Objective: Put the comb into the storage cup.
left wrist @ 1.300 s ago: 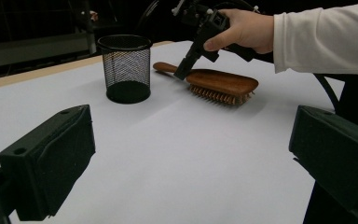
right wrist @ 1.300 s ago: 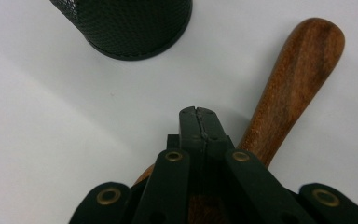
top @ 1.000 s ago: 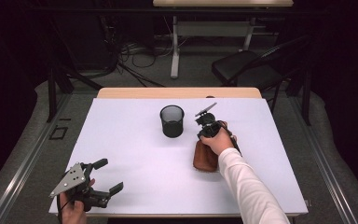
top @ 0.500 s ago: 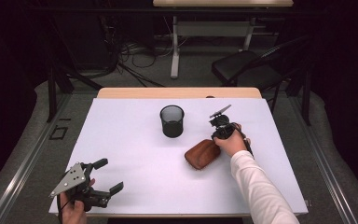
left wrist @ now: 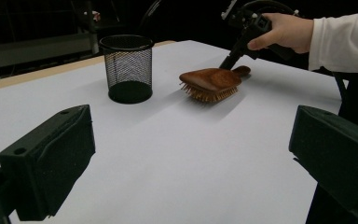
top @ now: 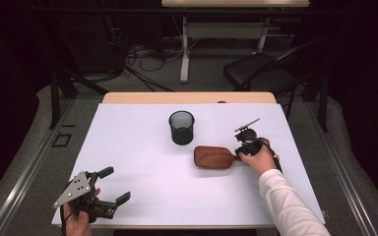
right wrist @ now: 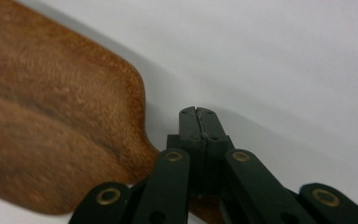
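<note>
A wooden hairbrush (top: 214,157) lies bristles down on the white table (top: 138,147), handle pointing right. My right gripper (top: 239,154) is shut, its tips pressed together with nothing between them, resting against the brush handle (left wrist: 242,71). In the right gripper view the closed tips (right wrist: 198,116) sit just beside the brush's brown back (right wrist: 51,116), and the handle passes under the jaws. A black mesh cup (top: 181,127) stands upright behind the brush (left wrist: 209,81). My left gripper (top: 114,185) stays open and empty near the table's front left corner, its jaws wide apart in the left gripper view (left wrist: 191,135).
The mesh cup (left wrist: 127,67) is about a hand's width left of the brush head. A wooden strip (top: 187,98) runs along the table's far edge. A black chair (top: 256,73) and cables are on the floor beyond.
My right hand has moved right and slightly toward the front. The brush has swung from lying under the hand to lying crosswise, handle to the right. The left gripper has not moved.
</note>
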Demonstrator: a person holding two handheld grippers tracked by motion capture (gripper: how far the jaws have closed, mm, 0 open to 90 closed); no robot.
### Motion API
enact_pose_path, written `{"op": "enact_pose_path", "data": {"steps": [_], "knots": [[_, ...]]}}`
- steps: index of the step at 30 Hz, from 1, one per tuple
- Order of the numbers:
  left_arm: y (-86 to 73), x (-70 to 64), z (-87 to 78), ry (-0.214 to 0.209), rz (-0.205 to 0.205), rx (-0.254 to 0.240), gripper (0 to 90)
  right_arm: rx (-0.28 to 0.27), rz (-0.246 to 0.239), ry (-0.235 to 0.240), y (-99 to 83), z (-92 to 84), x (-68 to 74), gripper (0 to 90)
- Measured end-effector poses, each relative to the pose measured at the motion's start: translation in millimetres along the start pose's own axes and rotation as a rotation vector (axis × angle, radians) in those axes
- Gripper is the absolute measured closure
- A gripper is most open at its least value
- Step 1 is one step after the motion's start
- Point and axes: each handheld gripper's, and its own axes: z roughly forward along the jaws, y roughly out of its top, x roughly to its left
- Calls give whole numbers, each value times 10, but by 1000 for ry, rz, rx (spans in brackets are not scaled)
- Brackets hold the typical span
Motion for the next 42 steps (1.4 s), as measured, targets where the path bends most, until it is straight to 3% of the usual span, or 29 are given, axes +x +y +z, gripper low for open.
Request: {"op": "enact_pose_path", "data": {"steps": [9,13,16,20,23,29,34,42], "knots": [[0,6,1,0,1,5,4,-14,22,42,-295,-83,-33,900],[2,1,5,2,3,7,4,-7,6,54,-416,-132,1,900],[3,0,4,4,4,10,4,-25,-7,62,-514,-160,41,900],[4,3,3,9,6,8,4,-75,16,96,-618,-180,100,900],[3,5,-1,6,2,2,4,-74,14,101,-658,-207,132,900],[6,0,5,5,5,8,5,-125,38,132,-782,-232,231,900],[4,3,6,3,4,11,9,-165,58,130,-867,-220,285,900],[-1,7,12,-1,-4,8,11,-227,82,105,-946,-286,255,863]]}}
